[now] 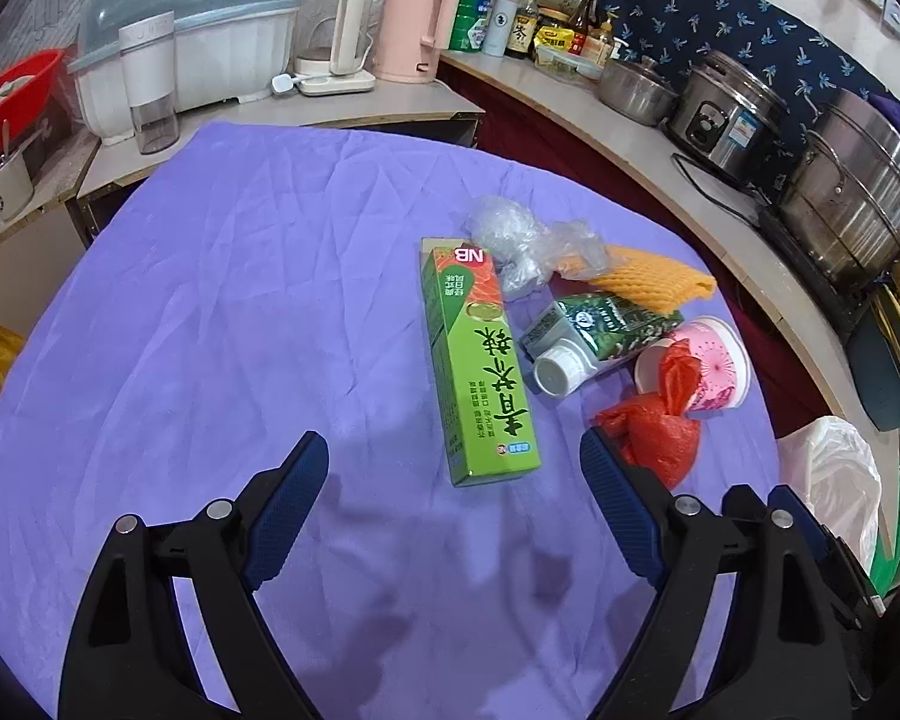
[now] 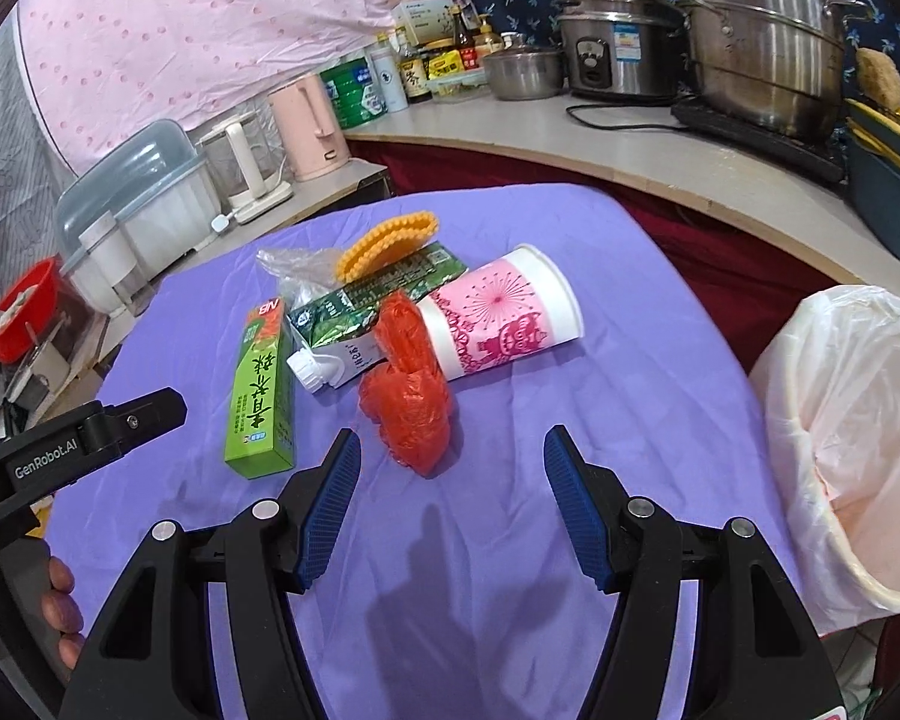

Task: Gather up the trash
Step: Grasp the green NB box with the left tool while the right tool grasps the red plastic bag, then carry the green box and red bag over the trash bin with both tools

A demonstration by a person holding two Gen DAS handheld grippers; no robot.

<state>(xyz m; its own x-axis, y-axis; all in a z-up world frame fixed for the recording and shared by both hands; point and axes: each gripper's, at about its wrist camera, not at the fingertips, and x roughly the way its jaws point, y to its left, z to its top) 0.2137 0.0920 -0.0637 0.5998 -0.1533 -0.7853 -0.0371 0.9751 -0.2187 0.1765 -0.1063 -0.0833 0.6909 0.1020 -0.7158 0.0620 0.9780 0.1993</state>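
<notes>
Trash lies on a purple cloth: a long green box, a green carton with a white cap, a red plastic bag, a pink paper cup on its side, an orange foam net and clear plastic wrap. My left gripper is open just short of the green box's near end. My right gripper is open, empty, just short of the red bag. The left gripper's arm shows at the left of the right wrist view.
A bin lined with a white bag stands at the table's right edge. Behind runs a counter with steel pots, a rice cooker, bottles, a pink kettle and a covered dish rack. A hand grips the left tool.
</notes>
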